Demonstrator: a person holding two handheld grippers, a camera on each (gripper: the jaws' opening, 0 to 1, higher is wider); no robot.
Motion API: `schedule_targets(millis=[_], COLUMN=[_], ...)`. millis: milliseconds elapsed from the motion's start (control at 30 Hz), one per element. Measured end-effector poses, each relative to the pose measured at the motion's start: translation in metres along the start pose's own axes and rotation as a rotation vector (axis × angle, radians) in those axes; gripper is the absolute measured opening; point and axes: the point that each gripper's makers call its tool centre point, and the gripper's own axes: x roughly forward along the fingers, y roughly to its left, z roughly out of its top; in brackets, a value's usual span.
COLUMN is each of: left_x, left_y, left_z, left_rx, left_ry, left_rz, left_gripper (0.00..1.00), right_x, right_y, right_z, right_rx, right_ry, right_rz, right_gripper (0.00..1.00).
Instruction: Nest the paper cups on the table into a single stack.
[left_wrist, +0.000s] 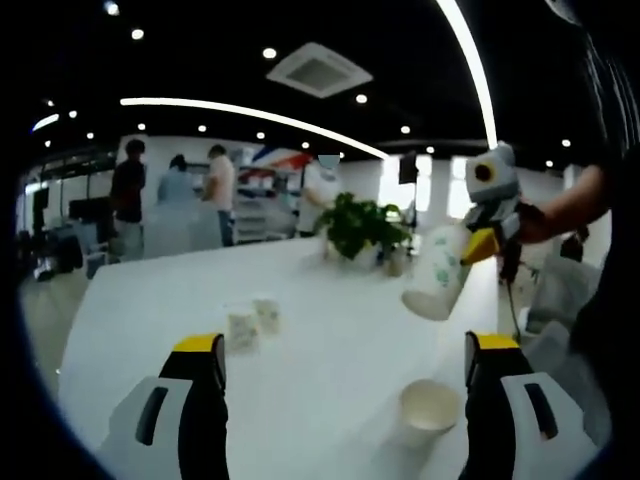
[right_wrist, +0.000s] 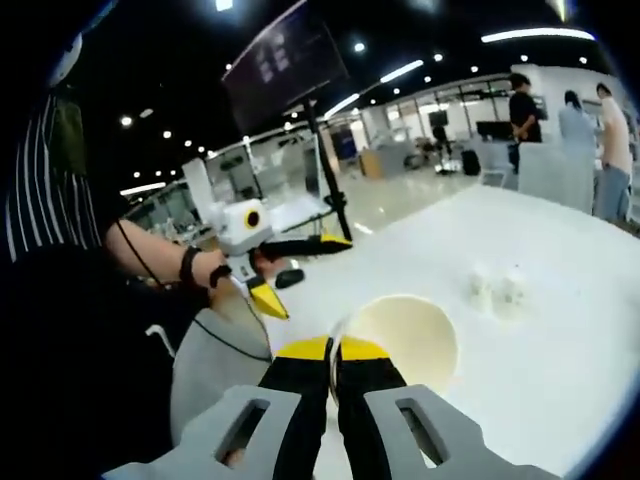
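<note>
In the left gripper view the left gripper (left_wrist: 345, 375) stands with its yellow-tipped jaws wide apart and nothing between them, low over the white table (left_wrist: 330, 300). An upright paper cup (left_wrist: 428, 408) sits on the table just inside the right-hand jaw, mouth up. Farther off, near the table's middle, two small cups (left_wrist: 253, 322) stand side by side, touching or nearly so (too blurred to tell). The right gripper (left_wrist: 487, 238) comes in from the right, held up above the table by the person's outstretched forearm (left_wrist: 570, 205) — its jaws are clamped on the rim of a patterned paper cup (left_wrist: 440, 275), which hangs tilted in the air. A potted plant (left_wrist: 362, 230) stands behind it.

In the right gripper view the jaws are pressed together on that cup's rim, its pale inside (right_wrist: 405, 335) facing the camera. The left gripper (right_wrist: 290, 262) shows at left, its hand (right_wrist: 205, 272) raised — jaws spread.
</note>
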Motion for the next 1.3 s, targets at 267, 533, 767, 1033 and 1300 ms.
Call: schedule_targets(millis=[267,533,767,1033,1300], left_x=[-0.001,-0.007,-0.013,-0.016,-0.021], left_y=[0.007,0.012,0.014,0.015,0.020], left_z=[-0.004,-0.012,-0.016,-0.023,-0.021], left_rx=[-0.007,-0.024,-0.030,-0.033,-0.047], left_ry=[-0.003,-0.003,0.000,0.009,-0.005], left_rz=[0.017,0.039,0.061,0.071,0.096], left_gripper=[0.98,0.98,0.98,0.97,0.97], right_x=[0.002,0.005,0.008,0.028,0.057], right_y=[0.013,0.023,0.026,0.036,0.035], right_z=[-0.005,-0.010,-0.026,-0.051,-0.063], right_rx=[-0.067,-0.170,-0.297,-0.467,-0.519], right_ry=[0.077,0.184,0.328,0.494,0.573], right_rz=[0.020,0.033,0.041,0.128,0.145], right_gripper=[0.00,0.00,0.00,0.00,0.00])
